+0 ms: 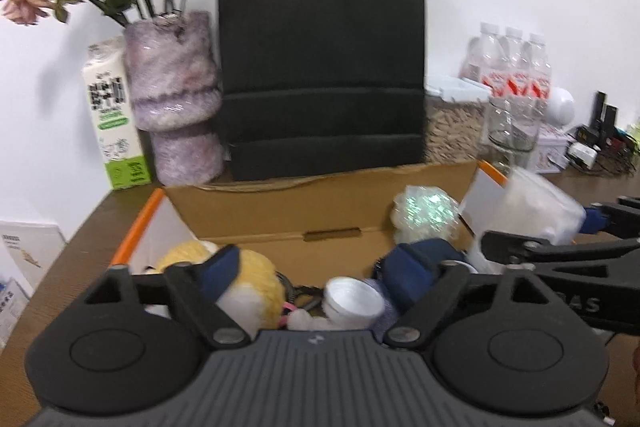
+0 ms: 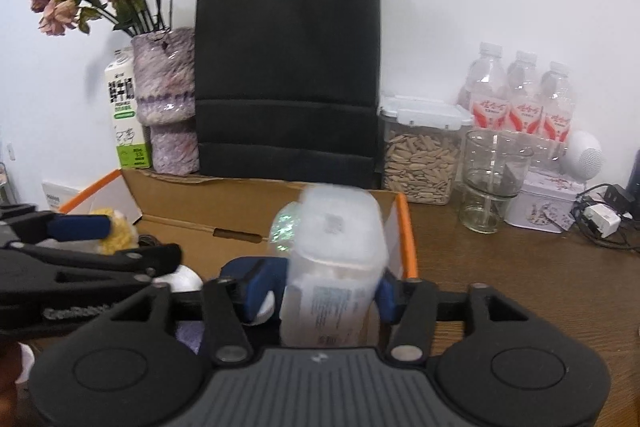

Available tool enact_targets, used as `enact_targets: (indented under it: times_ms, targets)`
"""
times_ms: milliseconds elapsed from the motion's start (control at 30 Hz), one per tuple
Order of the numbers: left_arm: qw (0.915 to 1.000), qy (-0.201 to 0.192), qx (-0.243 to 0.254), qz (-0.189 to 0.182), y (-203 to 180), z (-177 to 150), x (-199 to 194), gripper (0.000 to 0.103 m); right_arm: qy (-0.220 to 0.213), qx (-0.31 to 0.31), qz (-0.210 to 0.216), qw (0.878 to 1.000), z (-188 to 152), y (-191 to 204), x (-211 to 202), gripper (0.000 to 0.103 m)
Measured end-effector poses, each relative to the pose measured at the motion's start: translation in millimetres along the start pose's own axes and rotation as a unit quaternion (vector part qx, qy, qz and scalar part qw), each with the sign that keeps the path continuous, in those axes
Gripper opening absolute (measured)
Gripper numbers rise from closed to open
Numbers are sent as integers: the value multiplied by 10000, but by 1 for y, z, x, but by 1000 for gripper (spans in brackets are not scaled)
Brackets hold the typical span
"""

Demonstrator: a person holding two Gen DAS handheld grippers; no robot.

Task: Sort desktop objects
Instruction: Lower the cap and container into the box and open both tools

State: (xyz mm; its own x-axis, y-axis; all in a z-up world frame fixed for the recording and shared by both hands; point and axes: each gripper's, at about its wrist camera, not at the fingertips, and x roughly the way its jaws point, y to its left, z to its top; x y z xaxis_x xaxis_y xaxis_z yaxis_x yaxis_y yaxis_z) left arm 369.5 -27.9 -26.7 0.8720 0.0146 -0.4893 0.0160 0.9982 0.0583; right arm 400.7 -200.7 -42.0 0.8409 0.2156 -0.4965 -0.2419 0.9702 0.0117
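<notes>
Over the cardboard box [image 2: 248, 211], the left gripper [image 1: 320, 267] stands open and empty while the right gripper's [image 2: 320, 291] parted fingers flank a translucent container [image 2: 336, 259], seemingly mid-drop; withdrawal likely follows.

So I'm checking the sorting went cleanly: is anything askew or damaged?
Nothing is spilled. The translucent plastic container sits tilted between the right gripper fingers above the cardboard box, whose back edge looks creased and ragged.

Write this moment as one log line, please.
left gripper: open over cardboard box | right gripper: plastic container between fingers, grip unclear
</notes>
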Motion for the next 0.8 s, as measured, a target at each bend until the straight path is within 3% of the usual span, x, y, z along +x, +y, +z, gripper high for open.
enact_targets:
  times_ms: [67,100,167,233,433,800]
  targets:
    - [9999,-70,-92,8,6,2,-5,103,31,81,56,9999,2,-5,-1,70]
    - [9999,-110,-130,-15,8,4,-8,103,40,106,115,9999,3,-6,-2,71]
    - [9997,-149,-187,-21,12,6,-13,103,42,106,129,9999,4,-8,-4,85]
    - [9997,-143,-218,-3,15,8,-17,103,28,49,111,9999,5,-8,-5,91]
    - [9996,-115,-270,12,22,11,-22,103,-169,-132,244,9995,11,-3,-22,103]
    - [9994,-197,-293,19,26,9,-35,103,-226,-300,358,9987,16,8,-40,103]
